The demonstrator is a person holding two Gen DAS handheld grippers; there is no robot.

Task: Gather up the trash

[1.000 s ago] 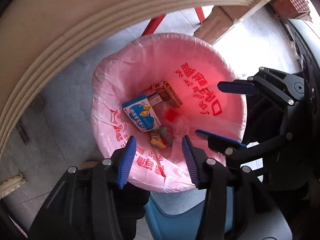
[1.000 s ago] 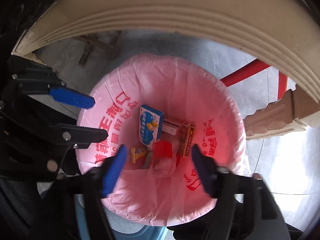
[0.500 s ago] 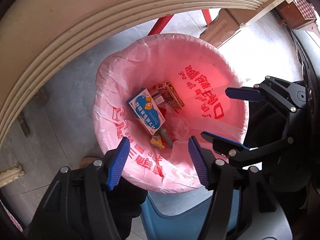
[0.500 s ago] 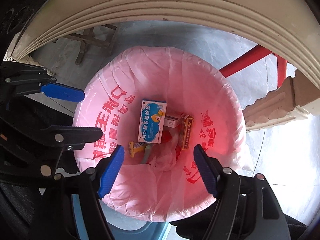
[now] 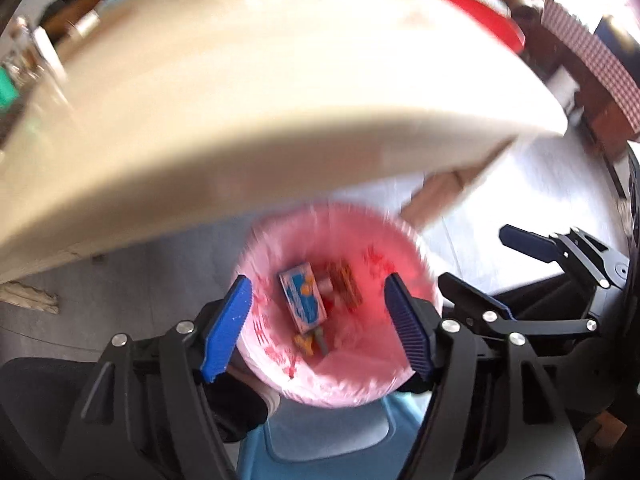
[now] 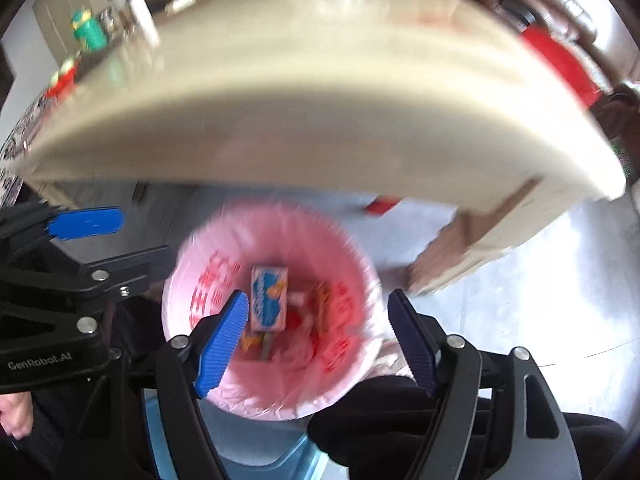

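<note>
Hanging above the pink-lined trash bin (image 5: 340,376), the left gripper (image 5: 318,324) and right gripper (image 6: 316,340) are seen with jaws just widened, nothing clasped. A blue-and-pink carton (image 5: 302,298) is seen lying inside among wrappers, near the cream table edge (image 6: 320,120).

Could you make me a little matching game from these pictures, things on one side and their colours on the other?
Things:
1. bin liner
2. table edge
3. gripper pads
4. stool under the table

Colours:
a. blue
b. red
c. pink
d. cream

Pairs: 1-c, 2-d, 3-a, 4-b
</note>
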